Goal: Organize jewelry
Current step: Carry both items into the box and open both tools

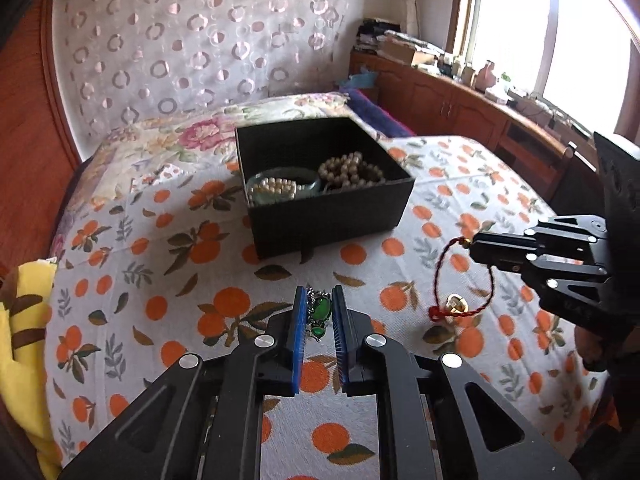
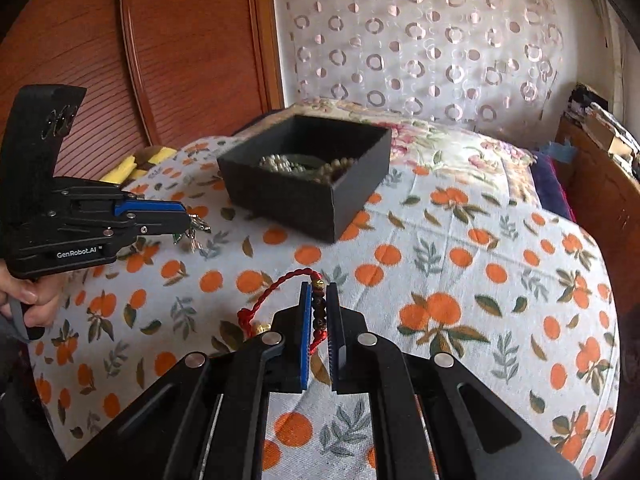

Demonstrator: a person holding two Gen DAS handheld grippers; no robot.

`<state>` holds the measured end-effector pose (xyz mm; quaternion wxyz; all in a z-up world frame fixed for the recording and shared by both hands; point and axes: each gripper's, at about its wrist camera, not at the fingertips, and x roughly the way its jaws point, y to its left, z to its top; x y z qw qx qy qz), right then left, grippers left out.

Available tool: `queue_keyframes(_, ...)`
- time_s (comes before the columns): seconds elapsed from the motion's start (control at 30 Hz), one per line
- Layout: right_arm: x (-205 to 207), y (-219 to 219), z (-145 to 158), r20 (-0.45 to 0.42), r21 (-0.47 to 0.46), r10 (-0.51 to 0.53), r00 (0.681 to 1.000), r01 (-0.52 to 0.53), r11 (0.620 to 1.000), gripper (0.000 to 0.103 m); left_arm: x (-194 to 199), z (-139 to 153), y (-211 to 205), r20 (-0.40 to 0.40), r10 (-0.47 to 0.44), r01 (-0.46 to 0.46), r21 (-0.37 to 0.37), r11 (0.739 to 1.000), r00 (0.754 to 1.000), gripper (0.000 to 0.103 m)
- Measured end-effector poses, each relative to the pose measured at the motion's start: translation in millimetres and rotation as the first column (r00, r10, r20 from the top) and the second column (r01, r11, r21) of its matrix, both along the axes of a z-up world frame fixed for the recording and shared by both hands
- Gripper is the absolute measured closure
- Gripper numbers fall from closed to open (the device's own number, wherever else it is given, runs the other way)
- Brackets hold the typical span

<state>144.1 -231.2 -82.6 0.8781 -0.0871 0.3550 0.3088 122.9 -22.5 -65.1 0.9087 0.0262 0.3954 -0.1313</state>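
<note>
Left gripper (image 1: 316,312) jaws are pinching green-stoned silver pendant (image 1: 320,309); right gripper (image 2: 319,312) jaws pinching red braided cord bracelet (image 2: 280,284). Advisable: lifting clear before releasing above black square box (image 1: 320,216) at twelve o'clock.

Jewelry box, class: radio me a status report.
Left gripper shut on green pendant. Right gripper shut on red bracelet. Box open, beads inside, nothing blocking.

Pretty bright daylight pouring in from the window (image 1: 516,20), totally blown out to white there. Soft, faint shadows on the orange-print cloth (image 1: 400,208). Heavy fisheye bending plus dark vignette at the corners. Bit of motion smear on the black box (image 2: 304,196) in the right wrist view; left one sharper.
</note>
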Motion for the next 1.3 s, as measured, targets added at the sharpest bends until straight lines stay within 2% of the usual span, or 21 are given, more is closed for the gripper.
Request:
queue_keyframes(0.23,-0.1,3.5,24.3,0.047,0.033,0.004,0.999,-0.006,0.999,0.095,-2.4,27.4,8.9,0.049,0.007,-0.005,-0.048,0.999,0.999,0.092)
queue_keyframes(0.5,4.9,6.3,36.5,0.062,0.059,0.005,0.998,-0.009,0.998,0.095,3.2,39.4,12.9,0.085,0.028,-0.024,-0.038,0.999,0.996,0.092)
queue_keyframes(0.9,53.1,26.6,64.5,0.134,0.096,0.016,0.991,-0.029,0.995,0.095,13.7,52.5,21.3,0.119,0.072,-0.066,-0.06,0.996,0.99,0.091)
queue_keyframes(1.07,76.3,37.2,64.5,0.133,0.112,0.012,0.991,-0.027,0.993,0.095,21.5,57.5,21.5,0.131,0.085,-0.078,-0.061,0.995,0.988,0.091)
queue_keyframes(1.3,97.0,46.7,47.5,0.086,0.141,0.017,0.996,-0.029,0.99,0.095,32.7,58.1,19.0,0.131,0.087,-0.082,-0.045,0.996,0.988,0.091)
